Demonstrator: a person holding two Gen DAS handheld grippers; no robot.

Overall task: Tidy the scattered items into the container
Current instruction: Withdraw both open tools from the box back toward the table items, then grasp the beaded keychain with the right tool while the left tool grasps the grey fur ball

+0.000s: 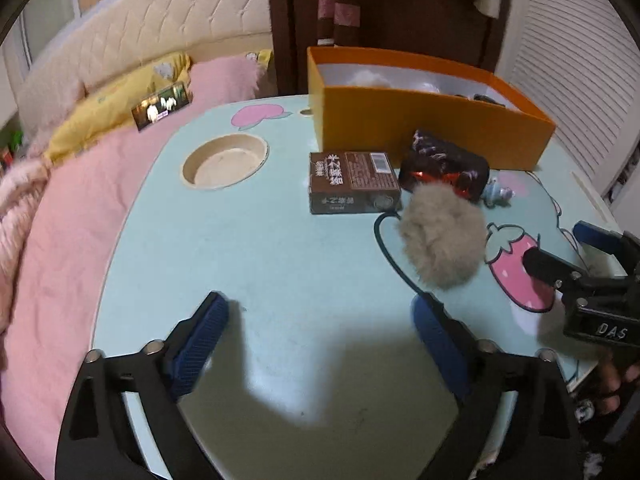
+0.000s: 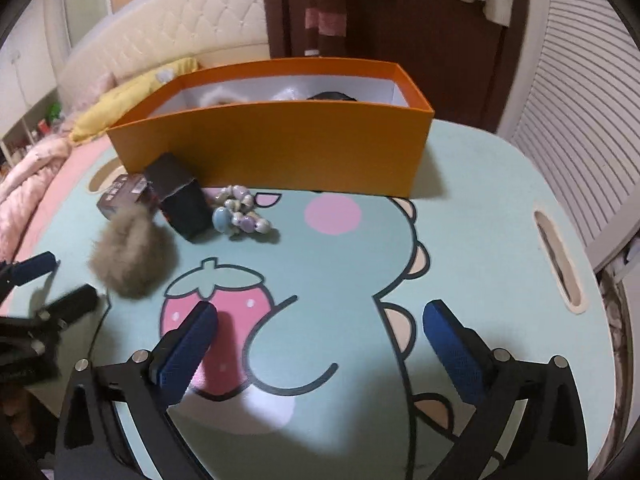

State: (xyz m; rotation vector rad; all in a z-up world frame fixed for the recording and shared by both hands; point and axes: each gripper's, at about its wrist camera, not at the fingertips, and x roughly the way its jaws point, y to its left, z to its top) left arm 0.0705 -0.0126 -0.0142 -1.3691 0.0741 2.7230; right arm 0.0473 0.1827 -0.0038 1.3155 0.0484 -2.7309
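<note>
An orange box stands at the back of the mint lap table with some items inside. In front of it lie a brown carton, a dark packet, a beaded trinket and a grey fur pompom. My left gripper is open and empty, low over the table, the pompom just beyond its right finger. My right gripper is open and empty over the strawberry print; it also shows in the left wrist view.
A round cup recess sits in the table's far left part, and a handle slot near its right edge. A bed with pink bedding and a phone lies left. A slatted door is at right.
</note>
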